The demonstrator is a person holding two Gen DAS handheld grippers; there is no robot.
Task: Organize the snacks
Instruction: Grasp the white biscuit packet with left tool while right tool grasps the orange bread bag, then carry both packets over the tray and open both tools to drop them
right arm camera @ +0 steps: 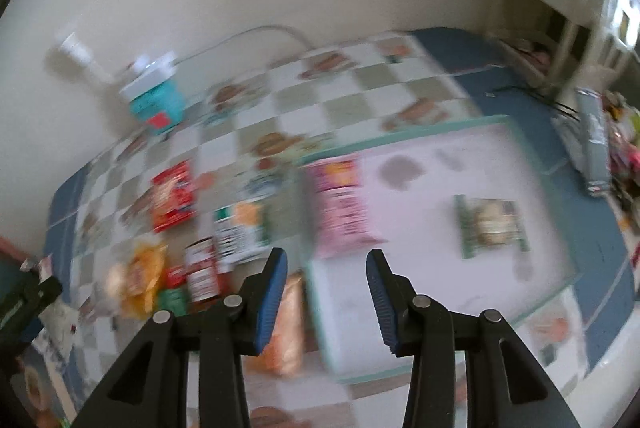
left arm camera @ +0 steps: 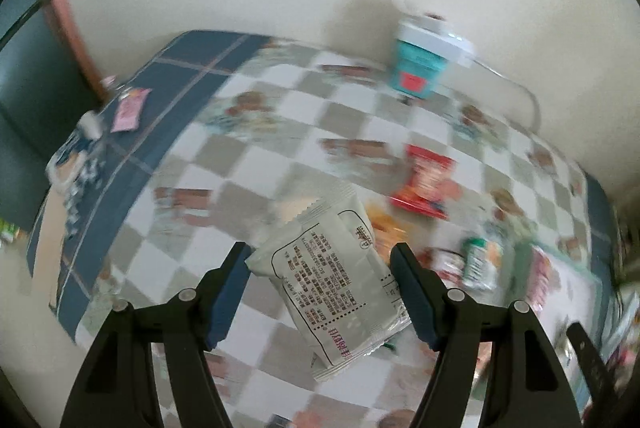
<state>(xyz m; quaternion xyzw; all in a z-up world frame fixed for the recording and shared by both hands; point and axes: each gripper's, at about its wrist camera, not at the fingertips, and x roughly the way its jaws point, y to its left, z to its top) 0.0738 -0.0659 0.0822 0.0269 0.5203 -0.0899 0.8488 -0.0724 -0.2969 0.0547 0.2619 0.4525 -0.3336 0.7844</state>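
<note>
My left gripper [left arm camera: 320, 264] is shut on a white snack packet [left arm camera: 332, 280] with printed text, held above the checkered tablecloth [left arm camera: 260, 155]. My right gripper [right arm camera: 327, 270] is open and empty over the near edge of a white tray [right arm camera: 420, 292]. In the tray lie a pink snack bag [right arm camera: 340, 203] and a green packet [right arm camera: 490, 224]. Left of the tray lie a red packet [right arm camera: 174, 195], a green-and-white packet [right arm camera: 240, 232], a yellow bag [right arm camera: 142, 276], a red-labelled packet [right arm camera: 202, 276] and an orange bag [right arm camera: 290, 324].
A teal-and-white box [left arm camera: 424, 59] stands at the back by the wall with a white cable. A pink wrapper [left arm camera: 130, 109] lies on the blue border at the left. A grey box [right arm camera: 592, 143] and clutter sit beyond the table's right edge.
</note>
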